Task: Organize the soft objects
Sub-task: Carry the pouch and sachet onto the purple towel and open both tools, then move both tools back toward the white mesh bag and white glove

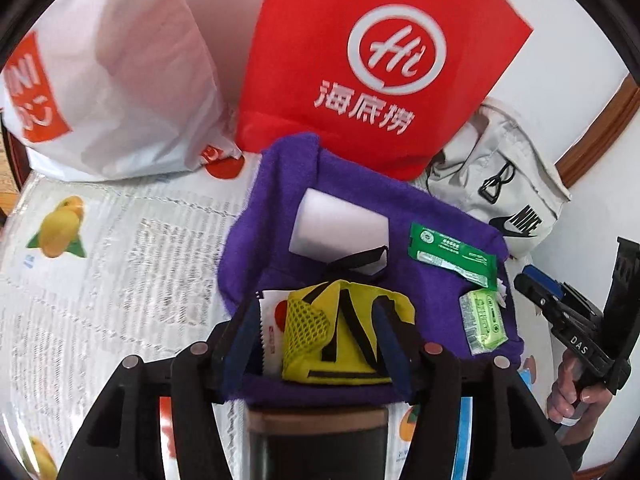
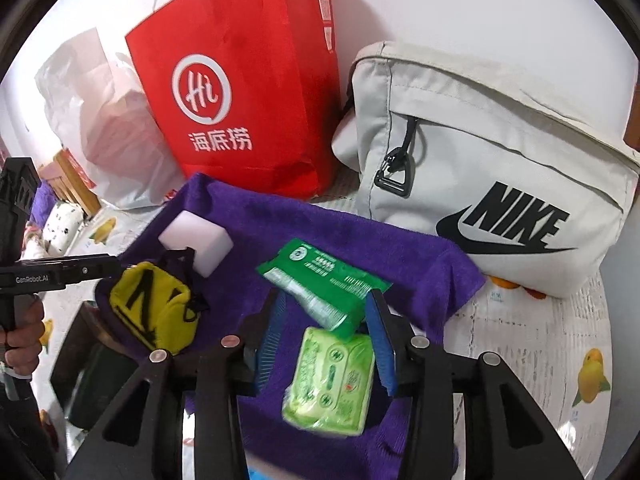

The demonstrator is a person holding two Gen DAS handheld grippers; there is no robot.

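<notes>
Purple towel (image 2: 360, 240) on fruit-print tbl cover (image 1: 120, 240)

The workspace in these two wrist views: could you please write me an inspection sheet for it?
Surface: printed fruit-pattern table cover, purple towel spread on it.
Job's things: yellow mesh pouch, white foam block, green flat sachet, light-green tissue pack, all on the towel.
Clutter: red paper bag, white plastic bag, grey Nike bag.
Grippers: left gripper open around the pouch; right gripper open around the tissue pack.
Cables: nothing seen.
Surroundings: white wall.
</notes>
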